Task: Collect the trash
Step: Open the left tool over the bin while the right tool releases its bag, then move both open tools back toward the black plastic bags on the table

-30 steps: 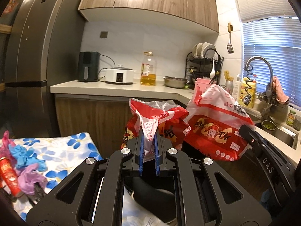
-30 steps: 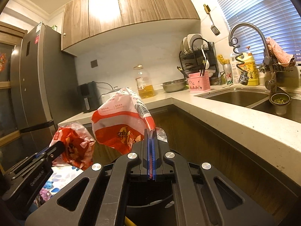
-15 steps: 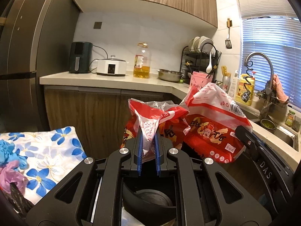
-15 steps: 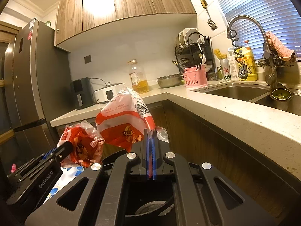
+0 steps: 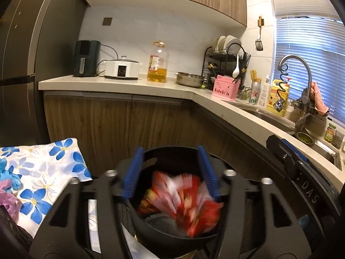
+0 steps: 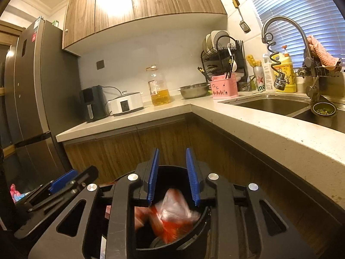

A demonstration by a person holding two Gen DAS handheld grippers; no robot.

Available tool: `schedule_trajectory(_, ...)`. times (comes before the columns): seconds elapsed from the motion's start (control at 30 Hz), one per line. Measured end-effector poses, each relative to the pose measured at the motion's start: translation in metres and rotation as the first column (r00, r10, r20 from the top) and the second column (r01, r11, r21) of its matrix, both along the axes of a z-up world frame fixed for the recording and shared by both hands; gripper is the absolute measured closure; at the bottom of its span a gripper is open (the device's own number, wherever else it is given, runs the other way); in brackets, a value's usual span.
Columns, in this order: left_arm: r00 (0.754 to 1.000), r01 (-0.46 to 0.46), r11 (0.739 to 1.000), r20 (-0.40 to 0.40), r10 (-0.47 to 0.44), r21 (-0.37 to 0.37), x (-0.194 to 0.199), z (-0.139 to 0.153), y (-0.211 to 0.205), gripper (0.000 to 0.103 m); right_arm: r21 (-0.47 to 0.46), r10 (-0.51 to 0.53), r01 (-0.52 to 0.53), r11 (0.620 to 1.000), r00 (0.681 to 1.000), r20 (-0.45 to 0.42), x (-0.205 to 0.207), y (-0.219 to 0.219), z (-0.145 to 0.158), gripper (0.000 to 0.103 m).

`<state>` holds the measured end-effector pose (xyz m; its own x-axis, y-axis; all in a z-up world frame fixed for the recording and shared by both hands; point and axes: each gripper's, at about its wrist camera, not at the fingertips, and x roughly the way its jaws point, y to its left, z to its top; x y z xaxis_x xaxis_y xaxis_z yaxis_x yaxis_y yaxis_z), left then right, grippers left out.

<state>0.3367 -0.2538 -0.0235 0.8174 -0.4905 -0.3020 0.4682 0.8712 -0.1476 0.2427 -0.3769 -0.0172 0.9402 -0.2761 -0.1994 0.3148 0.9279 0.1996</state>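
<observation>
Two red and white snack bags (image 5: 187,198) are blurred in motion inside a black round bin (image 5: 172,233) below my grippers. They also show in the right wrist view (image 6: 172,215), in the same bin (image 6: 194,228). My left gripper (image 5: 170,170) is open and empty above the bin. My right gripper (image 6: 172,172) is open and empty above the bin. The right gripper shows at the right of the left wrist view (image 5: 289,153); the left gripper shows at the lower left of the right wrist view (image 6: 62,181).
A table with a blue-flowered cloth (image 5: 43,172) and coloured scraps (image 5: 8,183) lies at left. A wooden cabinet front (image 5: 129,125) is behind the bin. The L-shaped counter (image 6: 258,125) with sink (image 6: 269,104) runs right. A grey fridge (image 5: 19,64) stands at left.
Both grippers opened and let go of their snack bags, which have dropped from between the fingers into the black bin. The cameras tilted down toward the bin.
</observation>
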Motion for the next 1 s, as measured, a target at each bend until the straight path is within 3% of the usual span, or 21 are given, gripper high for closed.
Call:
schedule_trajectory(0.07,1.0,-0.018,1.0,0.0,0.018,0.005,-0.001,-0.001,0.003,0.035,0.001,0.002,-0.002,1.0,1.0,0.001,-0.004,0.001,0.0,0.059)
schedule_trajectory(0.2,0.999,-0.051,0.999,0.007,0.051,0.011,-0.009,0.0,0.012,0.026,-0.001,0.008,-0.008,1.0,1.0,-0.003,-0.011,0.004,0.001,0.051)
schedule_trajectory(0.53,0.986,-0.169,0.984,0.016,0.169,0.051,-0.043,0.003,0.047,0.018,0.006,0.06,-0.06,0.998,0.998,-0.023,-0.035,0.018,0.004,0.027)
schedule_trajectory(0.7,0.978,-0.209,0.977,0.025,0.207,0.054,-0.065,0.009,0.065,0.015,-0.003,0.089,-0.089,0.996,0.996,-0.024,-0.051,0.032,0.007,0.022)
schedule_trajectory(1.0,0.964,-0.265,0.963,0.038,0.263,0.055,-0.1,0.016,0.093,0.014,-0.021,0.09,-0.09,0.996,0.996,-0.003,-0.081,0.049,0.014,0.022)
